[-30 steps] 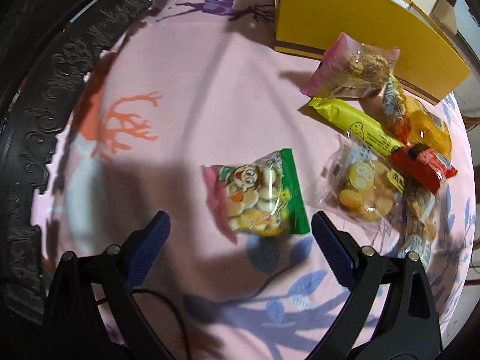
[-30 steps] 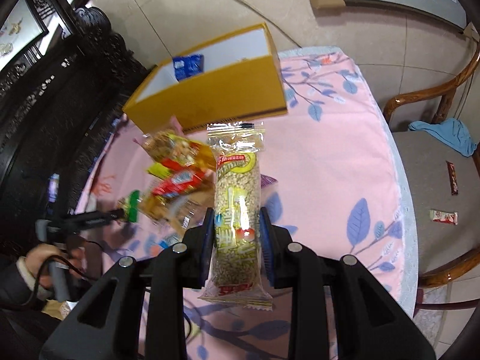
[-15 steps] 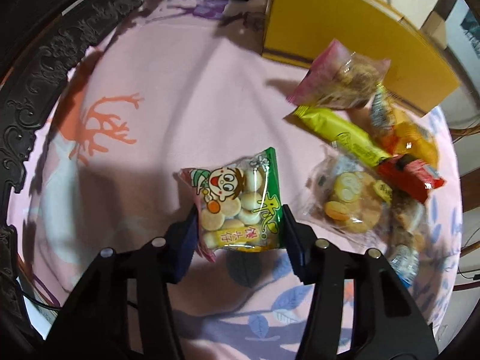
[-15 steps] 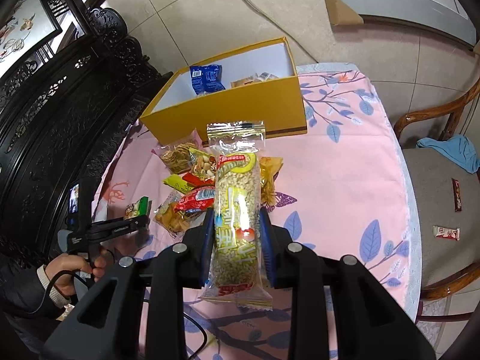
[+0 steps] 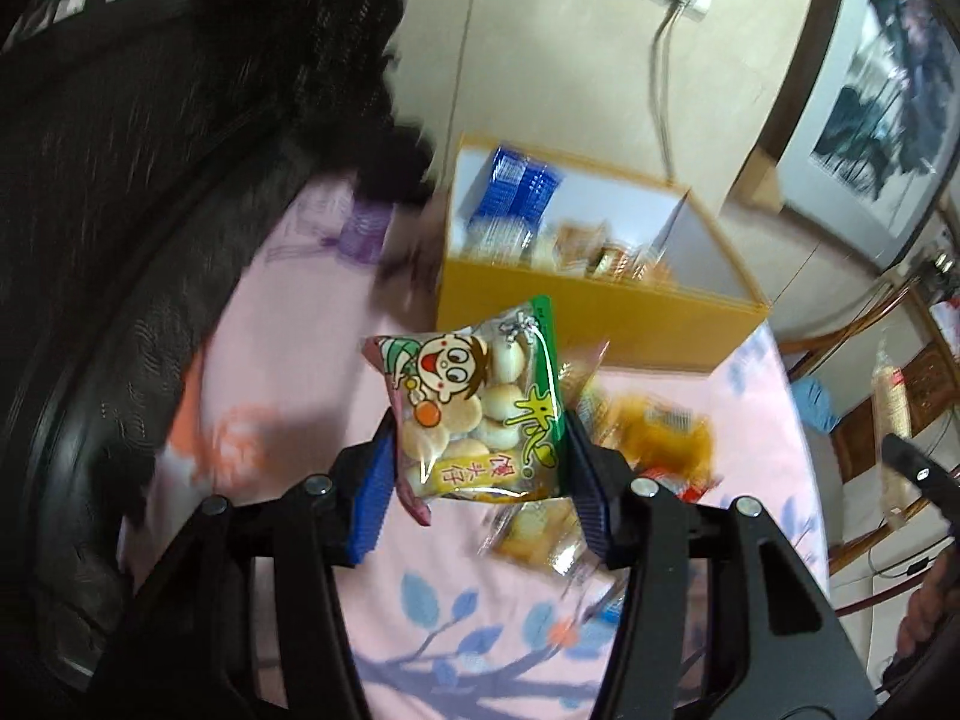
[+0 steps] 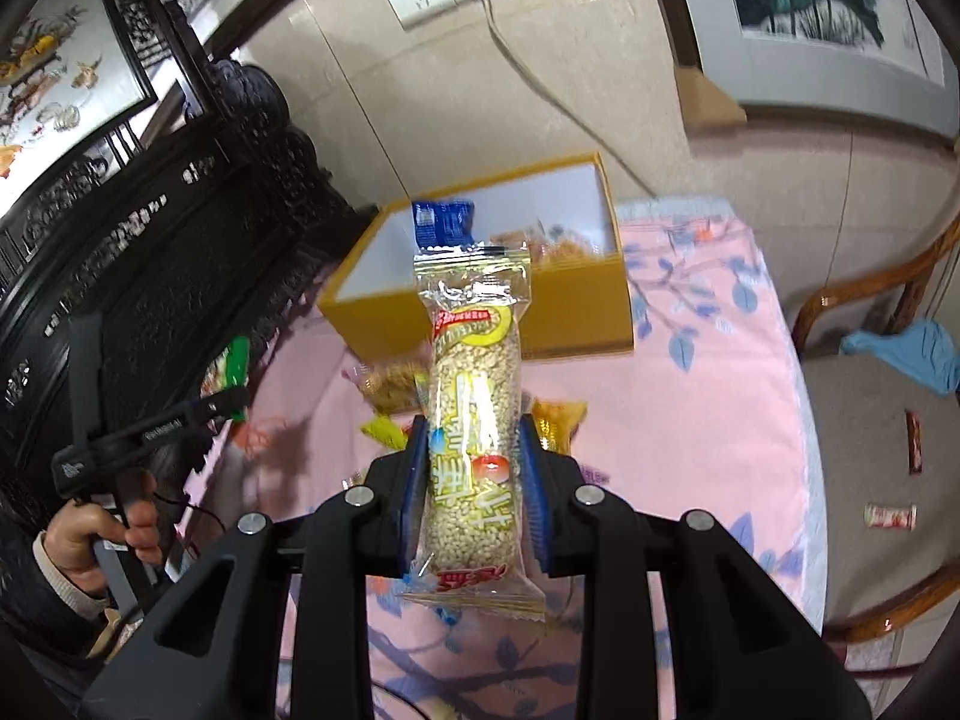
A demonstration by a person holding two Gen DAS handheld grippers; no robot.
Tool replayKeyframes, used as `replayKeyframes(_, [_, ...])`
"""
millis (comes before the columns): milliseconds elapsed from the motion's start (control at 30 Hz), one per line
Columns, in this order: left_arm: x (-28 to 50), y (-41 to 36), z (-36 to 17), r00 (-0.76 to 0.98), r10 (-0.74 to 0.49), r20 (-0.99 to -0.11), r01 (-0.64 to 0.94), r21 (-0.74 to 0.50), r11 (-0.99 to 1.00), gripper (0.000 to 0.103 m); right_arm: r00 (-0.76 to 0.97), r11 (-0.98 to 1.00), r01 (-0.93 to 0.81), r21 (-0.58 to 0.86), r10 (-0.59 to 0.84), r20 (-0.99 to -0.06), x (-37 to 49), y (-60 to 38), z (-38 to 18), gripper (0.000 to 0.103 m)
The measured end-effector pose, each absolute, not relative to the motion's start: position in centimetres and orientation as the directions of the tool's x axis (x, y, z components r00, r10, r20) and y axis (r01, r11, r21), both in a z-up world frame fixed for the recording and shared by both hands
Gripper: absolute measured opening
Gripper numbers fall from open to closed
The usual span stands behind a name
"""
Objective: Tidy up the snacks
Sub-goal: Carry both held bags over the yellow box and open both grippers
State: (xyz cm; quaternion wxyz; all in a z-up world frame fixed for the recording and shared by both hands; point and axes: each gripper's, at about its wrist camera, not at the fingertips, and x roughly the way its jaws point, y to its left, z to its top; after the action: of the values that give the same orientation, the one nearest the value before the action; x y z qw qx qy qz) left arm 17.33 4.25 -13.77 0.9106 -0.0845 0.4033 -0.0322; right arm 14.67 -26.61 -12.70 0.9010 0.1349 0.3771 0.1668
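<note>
My left gripper (image 5: 480, 456) is shut on a clear cookie bag (image 5: 474, 402) with a cartoon face and a green edge, held off the pink tablecloth (image 5: 288, 372). My right gripper (image 6: 474, 468) is shut on a long puffed-rice bar pack (image 6: 474, 414) that stands upright between the pads. Beyond both stands an open yellow box (image 5: 600, 315) (image 6: 576, 306) with blue packets and other snacks inside. A loose pile of snacks (image 5: 654, 438) (image 6: 390, 384) lies on the cloth in front of the box. The right wrist view also shows the left gripper (image 6: 228, 399) at the far left.
A dark carved cabinet (image 6: 150, 252) borders the table's left side. At the right stands a wooden chair (image 6: 870, 420) with a blue cloth (image 6: 912, 354) and small packets (image 6: 891, 516) on its seat. A cable runs down the wall behind the box.
The left gripper closed on the cookie bag and lifted it off the table, tilting up toward the box. The right gripper rose with the rice bar still in it.
</note>
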Motion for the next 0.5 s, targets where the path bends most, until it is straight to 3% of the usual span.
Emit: replayKeyframes(500, [26.8,-0.6,-2.5,0.803,-0.200,-0.561,0.111,-0.189,0.976,0.053,0.818,0.922,-0.260,0.286,0.368,-0.442,24.5,-26.4,-5.2,0.029])
